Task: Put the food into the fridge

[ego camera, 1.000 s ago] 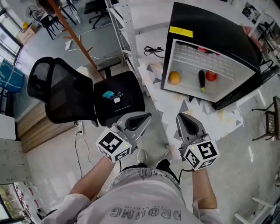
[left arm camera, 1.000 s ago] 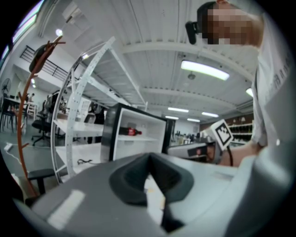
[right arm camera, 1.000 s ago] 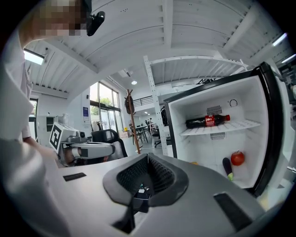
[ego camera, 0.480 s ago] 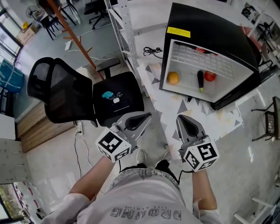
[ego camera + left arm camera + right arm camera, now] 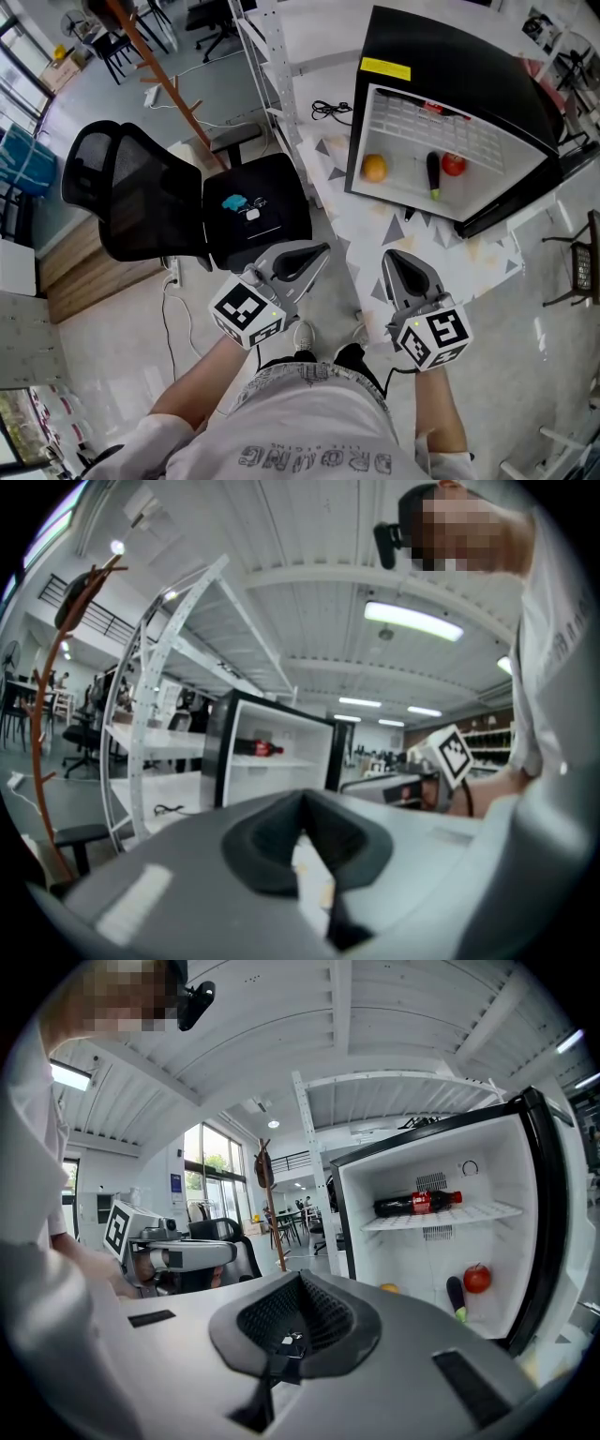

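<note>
Overhead, fridge: we see the black fridge (image 5: 450,75) at far right, standing open.
Overhead, food: an orange (image 5: 374,168), an eggplant (image 5: 433,174) and a tomato (image 5: 454,164) lie apart from one another on its white bottom, already inside.
Overhead, grippers: the left gripper (image 5: 319,251) and right gripper (image 5: 392,258) hang near us above the floor (image 5: 122,366), well apart from the fridge, and neither carries anything.
Overhead, left side: an office chair (image 5: 141,197) stands at far left, untouched.
Overhead, change: against a second ago we find only a slight shift of the view; both grippers and all three foods keep their places.
Left gripper view, jaws: together, with only a pale sliver at the seam and no item between them.
Left gripper view, beyond: the open fridge shows far off, a bottle (image 5: 255,748) lying high inside.
Right gripper view, jaws: pressed fully together on nothing, the last trace of a gap just gone.
Right gripper view, beyond: the fridge fills the right, with the bottle above and the tomato, eggplant and orange below.
Meaning for the task: we judge the loading done or paused. No food shows outside the fridge, so shutting it likely remains.
</note>
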A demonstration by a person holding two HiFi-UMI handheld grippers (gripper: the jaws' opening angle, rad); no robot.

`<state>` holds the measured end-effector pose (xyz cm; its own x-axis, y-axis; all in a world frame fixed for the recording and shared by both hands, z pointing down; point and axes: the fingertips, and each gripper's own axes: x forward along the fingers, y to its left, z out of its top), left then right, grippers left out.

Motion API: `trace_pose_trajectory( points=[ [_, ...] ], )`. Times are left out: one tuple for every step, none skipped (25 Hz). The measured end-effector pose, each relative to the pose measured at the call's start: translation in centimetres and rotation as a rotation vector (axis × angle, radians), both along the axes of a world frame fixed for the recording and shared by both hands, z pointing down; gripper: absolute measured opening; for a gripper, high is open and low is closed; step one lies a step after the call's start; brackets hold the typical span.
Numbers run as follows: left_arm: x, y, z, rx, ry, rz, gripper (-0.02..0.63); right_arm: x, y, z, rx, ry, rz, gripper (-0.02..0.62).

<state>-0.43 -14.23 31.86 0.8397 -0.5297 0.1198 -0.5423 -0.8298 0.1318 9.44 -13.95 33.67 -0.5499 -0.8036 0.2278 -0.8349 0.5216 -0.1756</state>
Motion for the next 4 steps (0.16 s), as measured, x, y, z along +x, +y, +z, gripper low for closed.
trace_pose_trajectory(
  points=[
    [0.04,0.02,-0.06,0.001,0.0,0.002,0.006,0.03,0.03,-0.05,0.001,0.001,0.0,0.003],
    [0.08,0.03,-0.12,0.002,0.0,0.003,0.006,0.05,0.05,-0.09,0.002,0.002,0.0,0.003],
    [0.11,0.03,-0.17,0.004,0.0,0.004,0.006,0.09,0.06,-0.13,0.003,0.002,0.0,0.003],
    [0.15,0.03,-0.22,0.005,0.001,0.005,0.006,0.12,0.07,-0.17,0.004,0.003,0.0,0.003]
  ],
)
